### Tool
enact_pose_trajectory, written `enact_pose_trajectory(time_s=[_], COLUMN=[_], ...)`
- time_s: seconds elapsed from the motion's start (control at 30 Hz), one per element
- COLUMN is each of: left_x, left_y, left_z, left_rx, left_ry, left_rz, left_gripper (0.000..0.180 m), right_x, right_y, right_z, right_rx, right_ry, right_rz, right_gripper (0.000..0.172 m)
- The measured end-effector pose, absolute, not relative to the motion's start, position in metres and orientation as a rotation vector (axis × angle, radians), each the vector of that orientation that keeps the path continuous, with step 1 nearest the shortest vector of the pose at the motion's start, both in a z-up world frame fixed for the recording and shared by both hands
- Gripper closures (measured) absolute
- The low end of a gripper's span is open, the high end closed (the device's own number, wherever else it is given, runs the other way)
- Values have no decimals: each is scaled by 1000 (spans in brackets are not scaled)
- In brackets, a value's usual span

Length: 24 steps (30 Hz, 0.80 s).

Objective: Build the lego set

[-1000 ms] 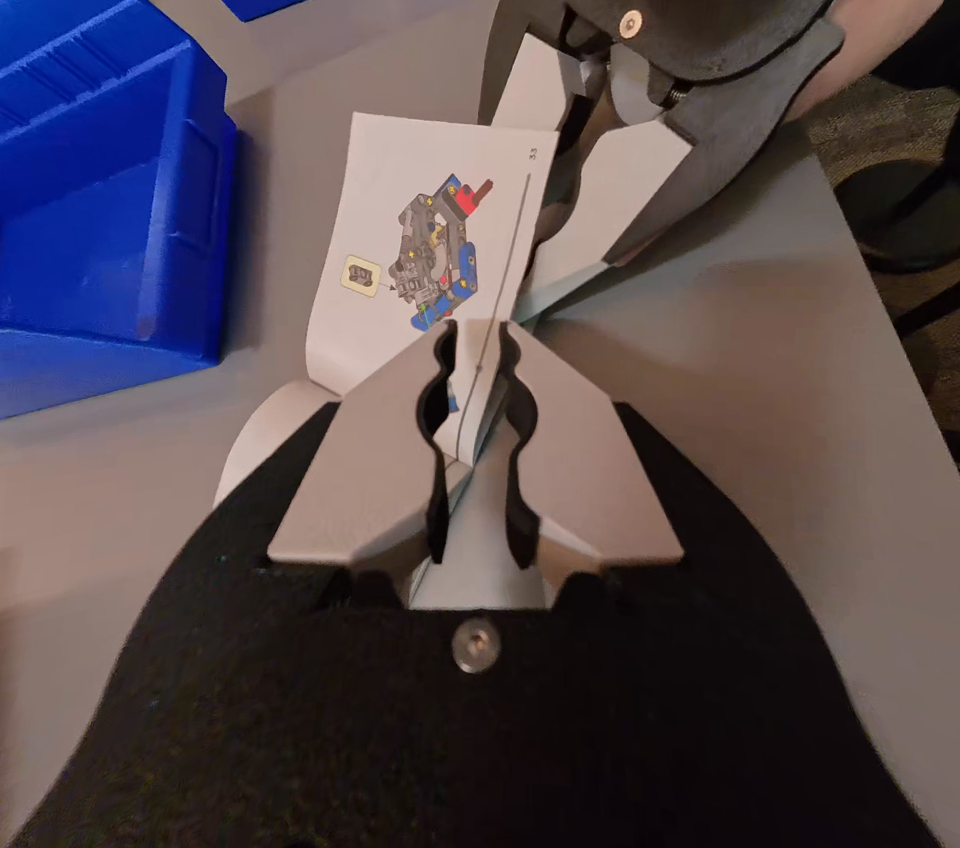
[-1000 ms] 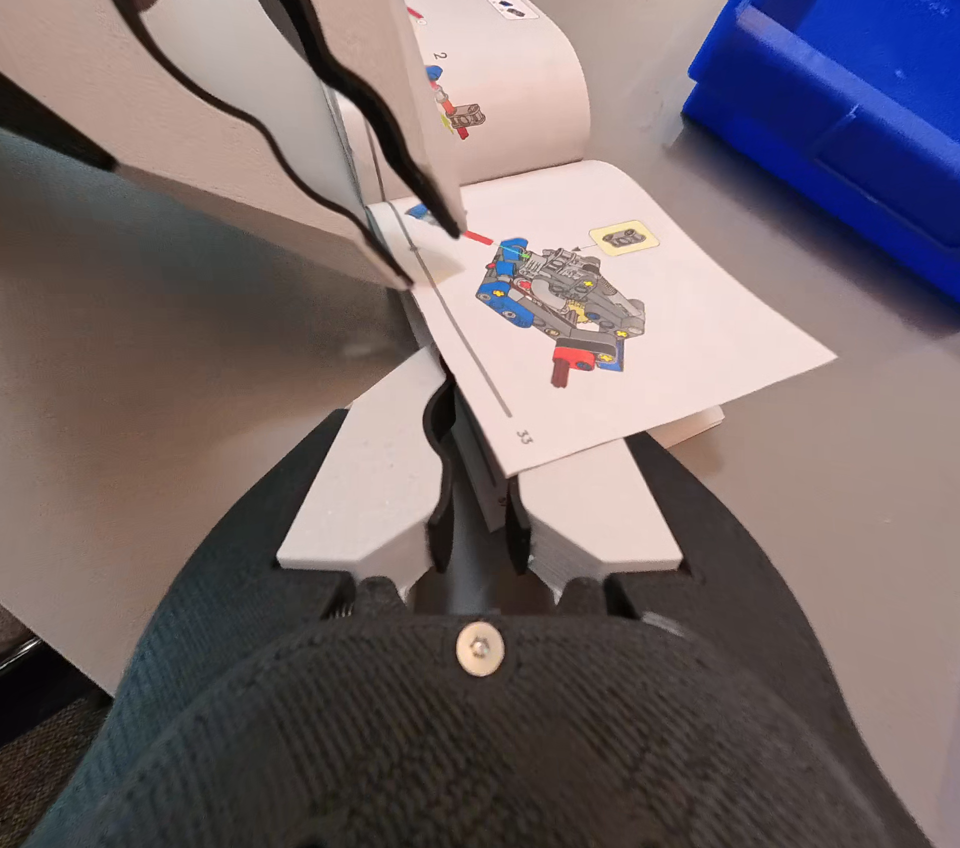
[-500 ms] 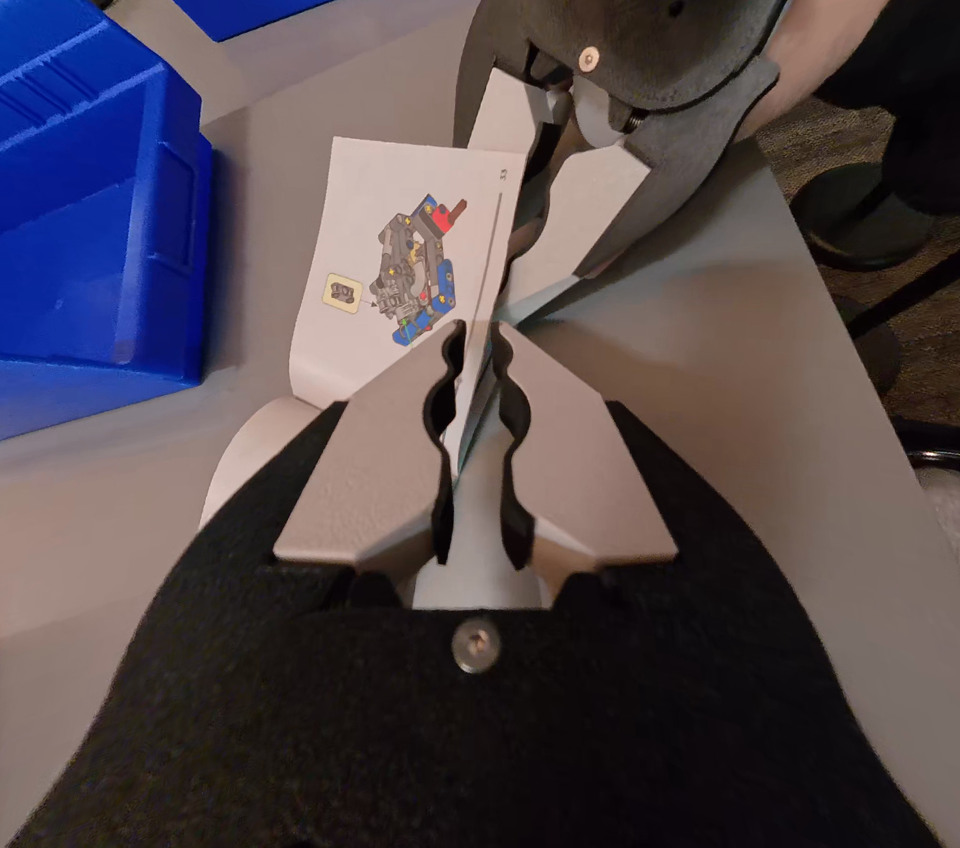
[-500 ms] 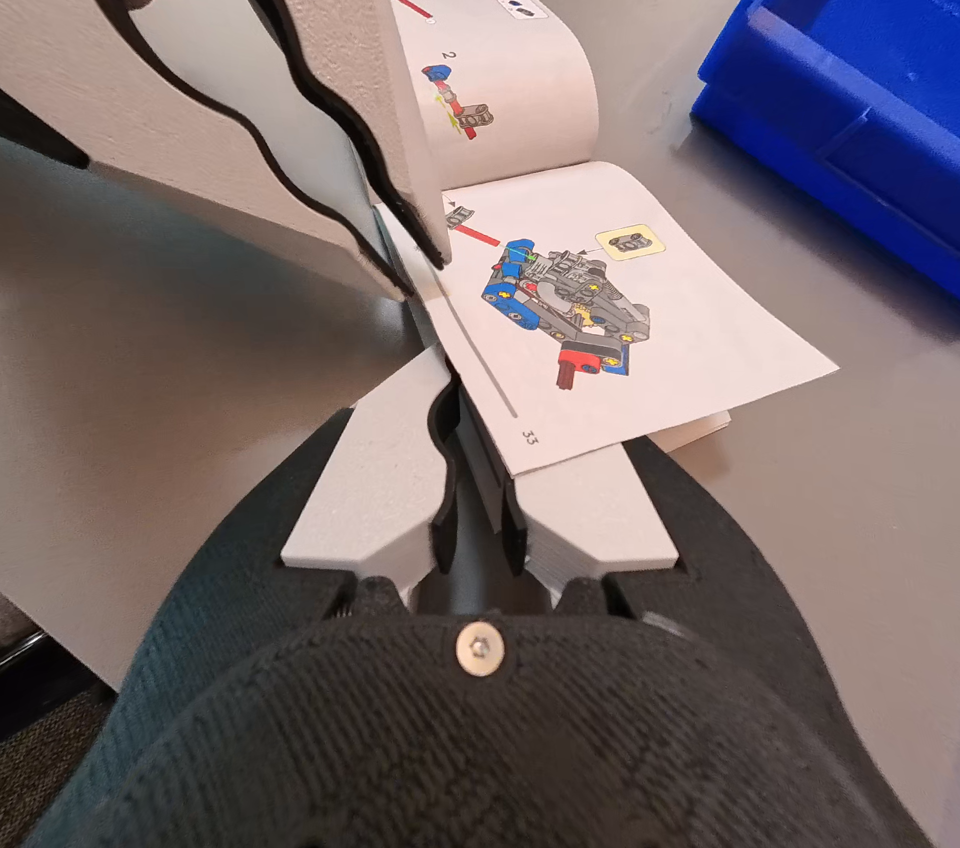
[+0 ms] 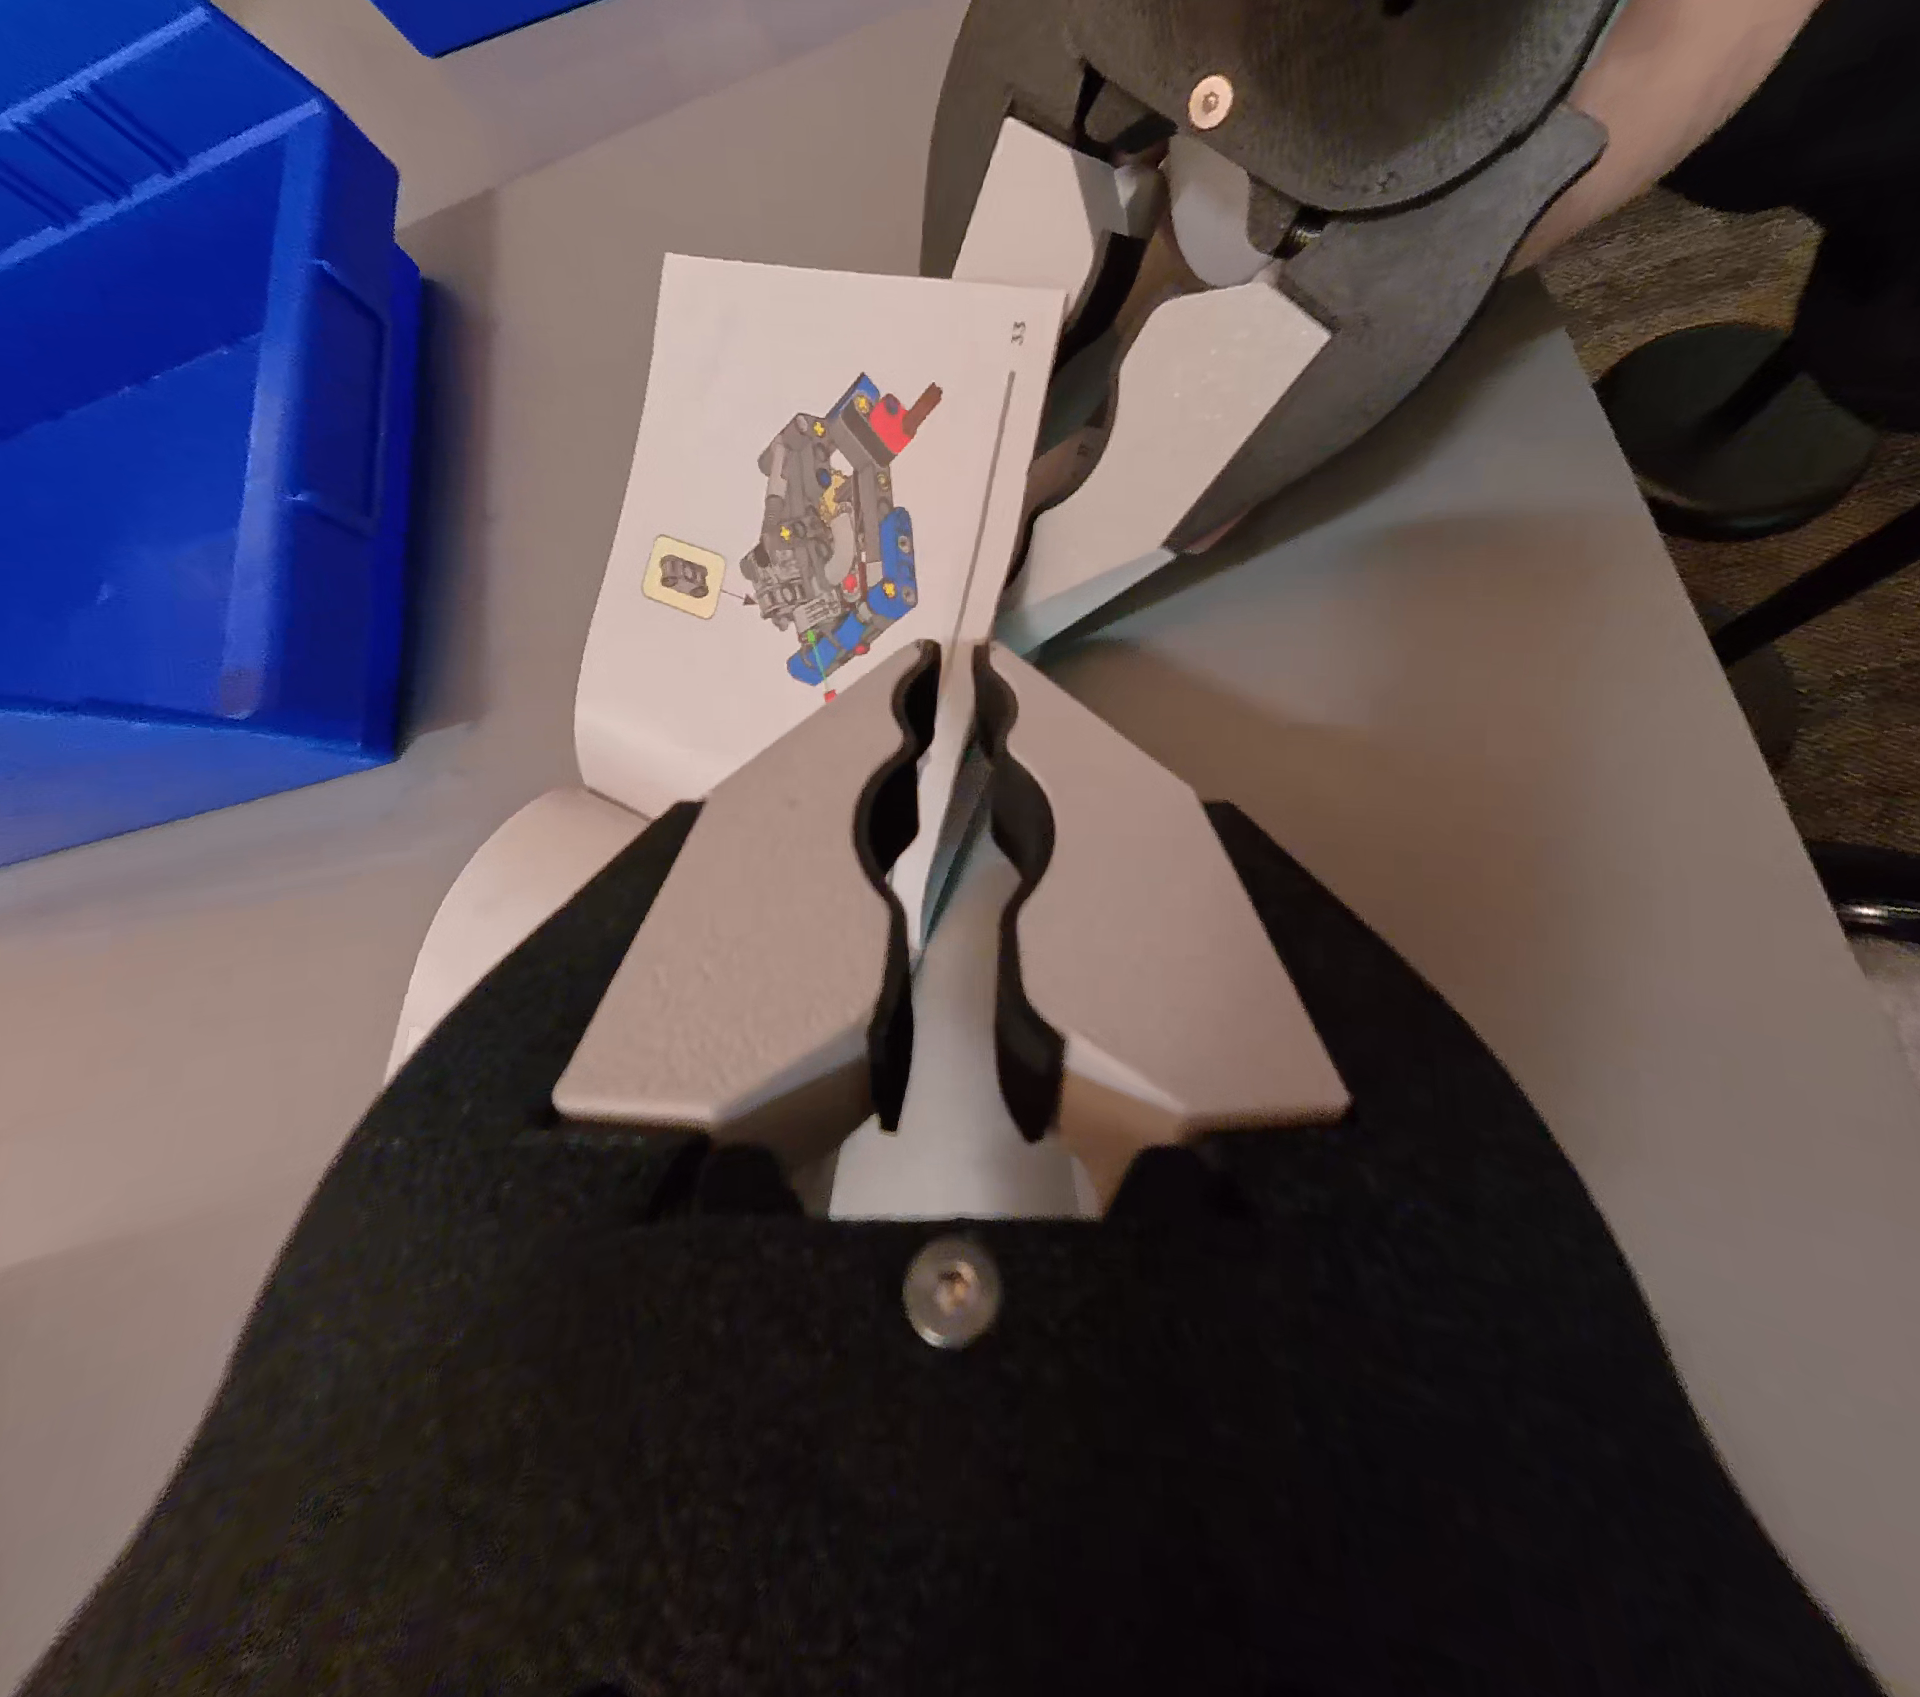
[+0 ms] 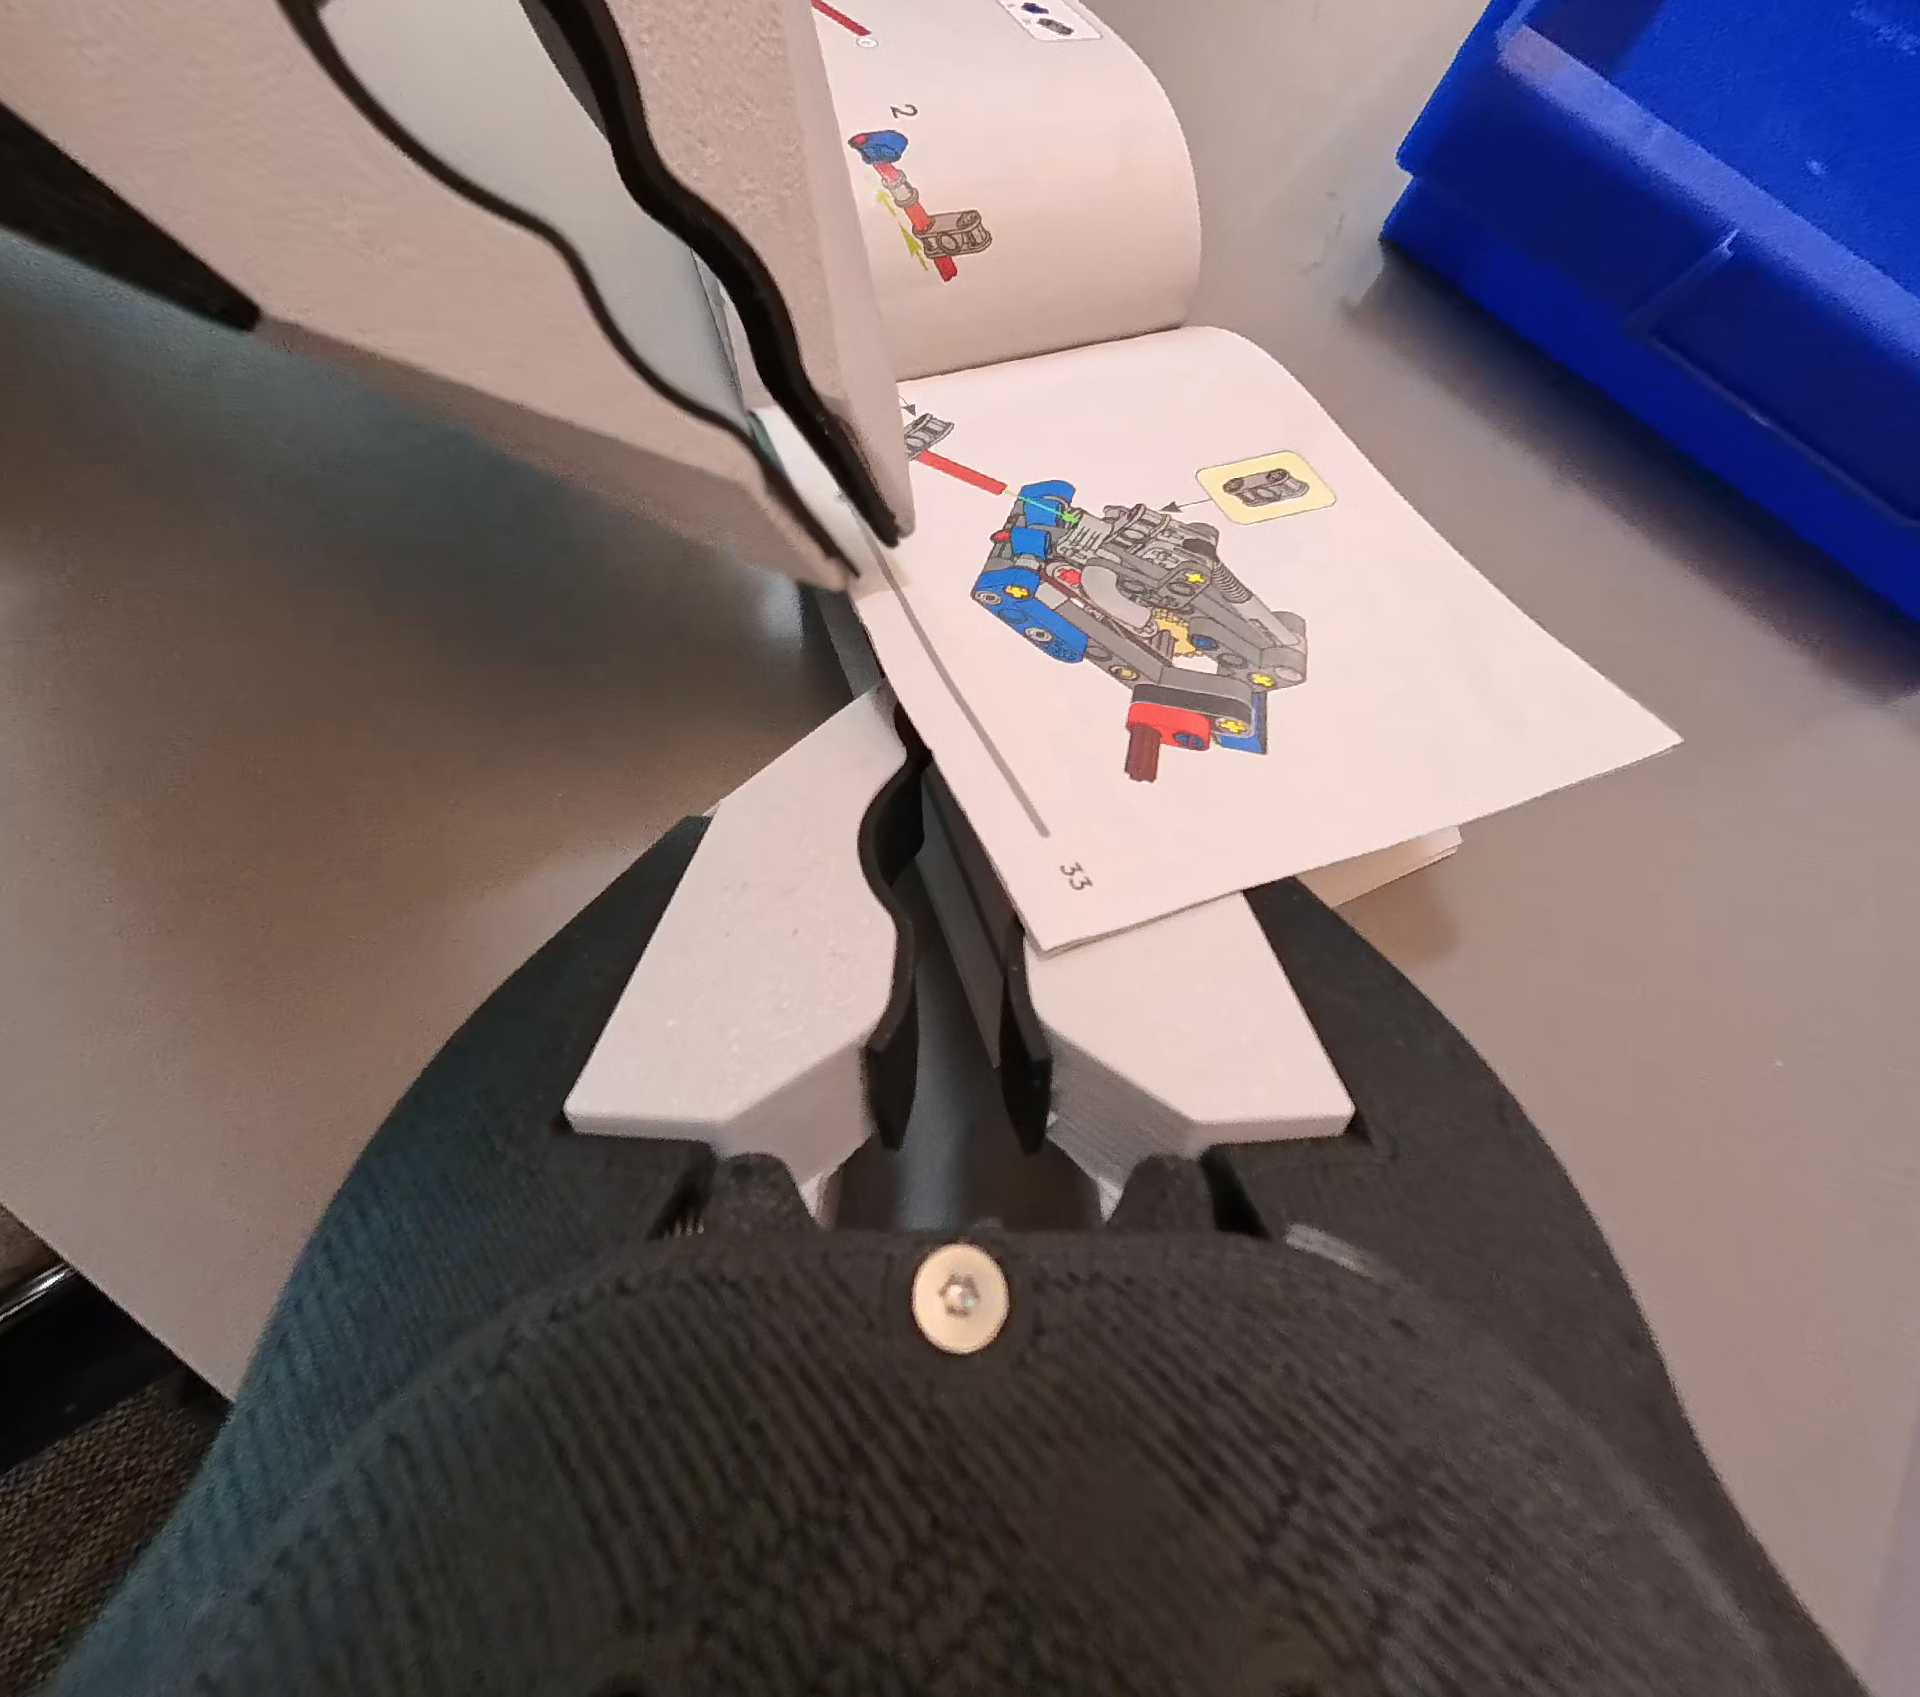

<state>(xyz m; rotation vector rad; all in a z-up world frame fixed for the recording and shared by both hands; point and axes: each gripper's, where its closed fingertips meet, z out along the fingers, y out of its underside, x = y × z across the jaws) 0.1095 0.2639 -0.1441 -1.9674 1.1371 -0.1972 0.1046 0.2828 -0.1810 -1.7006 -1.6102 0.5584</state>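
Both my grippers, L & R, pinch the booklet edge by the bins; it lies open.

grey tabletop, blue plastic bins along its far and left sides, dark speckled carpet below, black chair base on floor, dim indoor light
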Motion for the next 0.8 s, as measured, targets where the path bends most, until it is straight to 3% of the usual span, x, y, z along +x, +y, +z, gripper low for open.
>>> enact_pose_trajectory(time_s=[0.33, 0.8], left_x=[89, 67], left_y=[276, 292], left_z=[-183, -185], left_rx=[-2122, -2296], left_ry=[1161, 817], left_rz=[-124, -185], left_gripper=[180, 180], right_x=[108, 142], right_y=[288, 306], right_z=[-181, -181], right_rx=[-1701, -1907], right_ry=[-1594, -1431], right_rz=[523, 467], right_gripper=[171, 169])
